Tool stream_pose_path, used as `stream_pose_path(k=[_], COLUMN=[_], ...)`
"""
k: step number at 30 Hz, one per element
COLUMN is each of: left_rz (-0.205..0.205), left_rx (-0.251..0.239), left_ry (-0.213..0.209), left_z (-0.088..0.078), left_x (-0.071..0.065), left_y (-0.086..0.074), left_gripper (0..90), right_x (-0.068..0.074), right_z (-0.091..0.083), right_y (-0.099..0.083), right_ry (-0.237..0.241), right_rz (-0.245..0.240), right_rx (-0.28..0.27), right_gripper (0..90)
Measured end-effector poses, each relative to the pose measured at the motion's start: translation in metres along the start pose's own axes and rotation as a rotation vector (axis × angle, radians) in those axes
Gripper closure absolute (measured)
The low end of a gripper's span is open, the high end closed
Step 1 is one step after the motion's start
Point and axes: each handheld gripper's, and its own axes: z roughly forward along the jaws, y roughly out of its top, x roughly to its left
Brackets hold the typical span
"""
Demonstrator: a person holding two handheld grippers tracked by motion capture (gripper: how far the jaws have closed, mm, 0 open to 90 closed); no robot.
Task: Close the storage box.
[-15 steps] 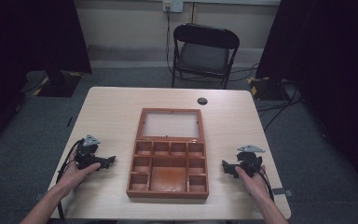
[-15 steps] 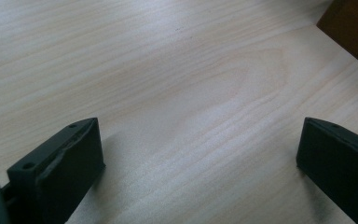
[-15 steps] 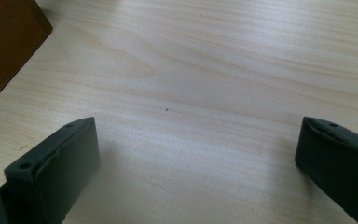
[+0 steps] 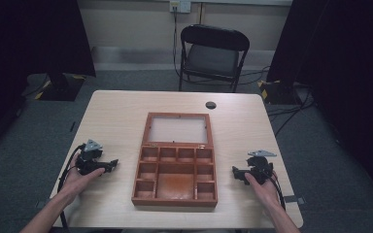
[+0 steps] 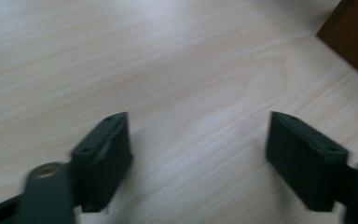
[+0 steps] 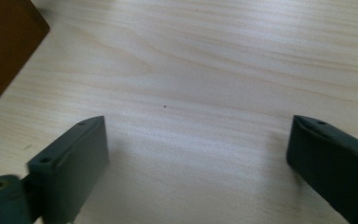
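Note:
A brown wooden box (image 4: 176,172) with several compartments lies open in the middle of the light wood table (image 4: 121,116), its glass-paned lid (image 4: 178,129) folded back flat. My left gripper (image 4: 110,164) rests on the table to the box's left, jaws open and pointing at it. My right gripper (image 4: 236,171) rests to the box's right, also open. In the left gripper view the gripper (image 5: 198,140) spans bare table, with a corner of the box (image 5: 354,37) at the top right. In the right gripper view the gripper (image 6: 198,144) is wide apart, and the box corner (image 6: 4,42) is at the top left.
A small black round cap (image 4: 211,105) sits in the table near its far edge. A black folding chair (image 4: 212,56) stands behind the table. Cables run across the grey carpet at the right.

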Motion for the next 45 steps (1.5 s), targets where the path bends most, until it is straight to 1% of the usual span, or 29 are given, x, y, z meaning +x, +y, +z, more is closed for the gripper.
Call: stream_pose_path(k=[1,3,4,5,6,8,9,11,14,16,18,19,20,22,24,25,29,30,32,33,35,36,37,38,39,40,41,43,45], left_rz=[-0.007,-0.003,-0.004,-0.010,-0.019,-0.030,-0.034,-0.038,-0.035,-0.033,-0.052,-0.033,-0.022,-0.012,0.012,0.020,-0.002,0.000,0.012,-0.001,0.006,-0.003,-0.005,0.004,0.001,-0.005,-0.002,-0.003,-0.002], left_rx=[-0.005,-0.027,-0.035,-0.040,-0.045,-0.045,-0.043,-0.040,-0.062,-0.072,-0.093,-0.096,-0.102,-0.111,-0.090,-0.091,-0.122,-0.123,-0.100,-0.108,-0.117,-0.118,-0.105,-0.105,-0.125,-0.135,-0.126,-0.117,-0.111], left_ry=[-0.001,-0.004,-0.004,-0.011,-0.020,-0.030,-0.043,-0.050,-0.056,-0.057,-0.101,-0.111,-0.108,-0.113,-0.123,-0.119,-0.117,-0.116,-0.130,-0.132,-0.121,-0.130,-0.146,-0.143,-0.137,-0.134,-0.135,-0.114,-0.116], left_z=[-0.002,-0.005,-0.005,-0.006,-0.006,-0.005,-0.004,-0.003,-0.005,-0.008,-0.012,-0.014,-0.015,-0.016,-0.014,-0.014,-0.010,-0.008,-0.003,-0.002,0.001,0.003,0.005,0.005,0.006,0.006,0.008,0.013,0.019], left_x=[-0.001,-0.003,-0.003,-0.003,-0.004,-0.005,-0.005,-0.006,-0.008,-0.010,-0.014,-0.016,-0.020,-0.025,-0.027,-0.027,-0.028,-0.028,-0.028,-0.029,-0.030,-0.030,-0.030,-0.031,-0.032,-0.032,-0.032,-0.032,-0.032], left_y=[0.002,0.004,0.004,0.005,0.005,0.006,0.007,0.009,0.015,0.019,0.025,0.028,0.031,0.034,0.037,0.039,0.047,0.049,0.054,0.057,0.062,0.064,0.068,0.071,0.074,0.077,0.081,0.085,0.090], left_gripper=[14.3,19.5,18.7,18.2,18.1,18.6,18.8,19.0,19.1,19.5,19.5,19.5,19.5,19.4,19.0,18.6,20.7,23.4,23.6,23.6,23.7,24.1,24.2,24.1,24.1,24.2,24.2,24.4,25.2], right_x=[0.000,-0.001,-0.001,-0.002,-0.002,-0.001,0.000,0.000,0.001,0.001,0.002,0.002,0.003,0.006,0.009,0.010,0.013,0.014,0.018,0.019,0.023,0.024,0.025,0.026,0.026,0.026,0.026,0.026,0.027], right_z=[-0.002,-0.004,-0.004,-0.005,-0.007,-0.009,-0.009,-0.010,-0.013,-0.017,-0.019,-0.020,-0.020,-0.021,-0.023,-0.024,-0.025,-0.024,-0.021,-0.019,-0.015,-0.014,-0.013,-0.012,-0.011,-0.011,-0.011,-0.010,-0.006], right_y=[0.001,0.003,0.003,0.004,0.005,0.007,0.008,0.010,0.013,0.017,0.022,0.024,0.026,0.030,0.031,0.032,0.040,0.042,0.049,0.052,0.058,0.062,0.066,0.070,0.074,0.079,0.083,0.092,0.098], right_ry=[0.012,0.013,0.016,0.023,0.022,0.027,0.024,0.037,0.057,0.069,0.091,0.103,0.121,0.148,0.152,0.156,0.182,0.187,0.204,0.210,0.219,0.225,0.225,0.227,0.230,0.232,0.234,0.241,0.255], right_rz=[0.022,0.032,0.029,0.021,0.013,-0.018,-0.026,-0.030,-0.040,-0.046,-0.045,-0.054,-0.056,-0.057,-0.067,-0.068,-0.052,-0.056,-0.055,-0.064,-0.075,-0.069,-0.071,-0.066,-0.065,-0.062,-0.057,-0.052,-0.035], right_rx=[-0.010,-0.012,-0.017,-0.025,-0.031,-0.042,-0.043,-0.051,-0.052,-0.076,-0.084,-0.089,-0.098,-0.098,-0.098,-0.099,-0.077,-0.078,-0.066,-0.060,-0.046,-0.035,-0.037,-0.025,-0.011,-0.016,-0.014,-0.037,-0.062], right_gripper=[17.1,12.4,15.9,16.3,13.1,15.8,14.7,15.5,15.4,16.4,19.6,20.7,21.6,22.3,22.6,22.7,23.6,24.3,24.5,24.5,24.4,24.6,25.4,25.6,24.9,24.8,25.1,24.8,24.7])
